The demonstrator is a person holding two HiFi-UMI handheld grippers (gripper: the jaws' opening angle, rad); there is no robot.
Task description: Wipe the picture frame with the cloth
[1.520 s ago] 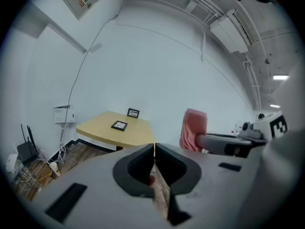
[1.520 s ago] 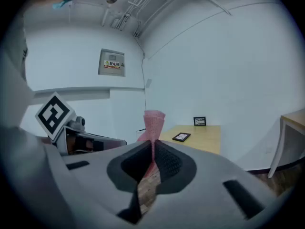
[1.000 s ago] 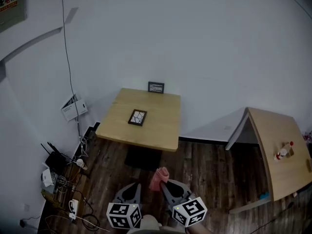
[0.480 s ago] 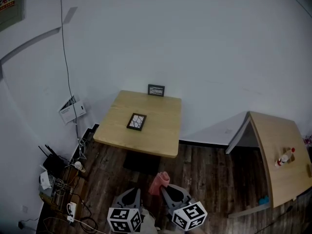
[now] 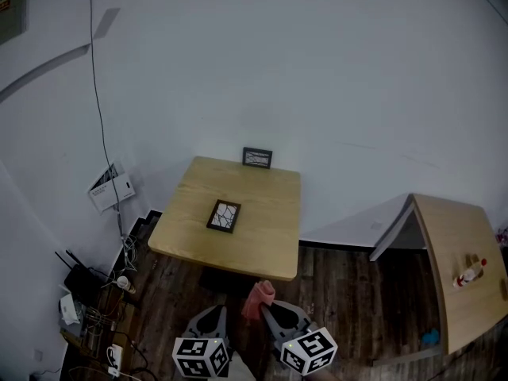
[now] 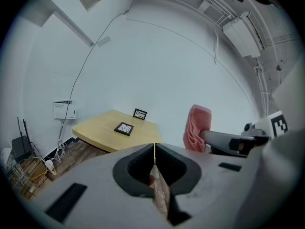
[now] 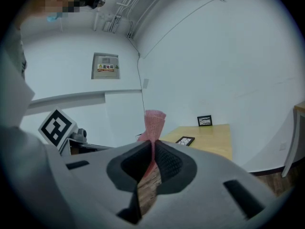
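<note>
The left gripper (image 6: 154, 145) is clenched on nothing, its jaws pressed tip to tip. Just beside it, the right gripper (image 7: 153, 146) grasps a pink cloth (image 7: 154, 121). The bunched fabric stands up out of the closed jaws, its long axis roughly upright and its loose end topmost. Both grippers hang side by side over a dark plank floor (image 5: 349, 292), short of a light wooden table (image 5: 266, 232) that stands against a white wall (image 5: 317, 94).

The picture frame (image 5: 224, 216) lies flat near the middle of the tabletop, well apart from both grippers. It is dark-edged with a pale, line-marked face turned upward. Its longer sides appear to run from the near edge toward the wall, a little askew to the table's sides. A second small frame (image 5: 257, 158) stands upright at the table's far edge, facing the grippers.

Left of the table sit a router (image 5: 75, 272) and tangled cables — right of it, a second wooden table (image 5: 460, 228) carries a bottle (image 5: 467, 271) lying on its side.
</note>
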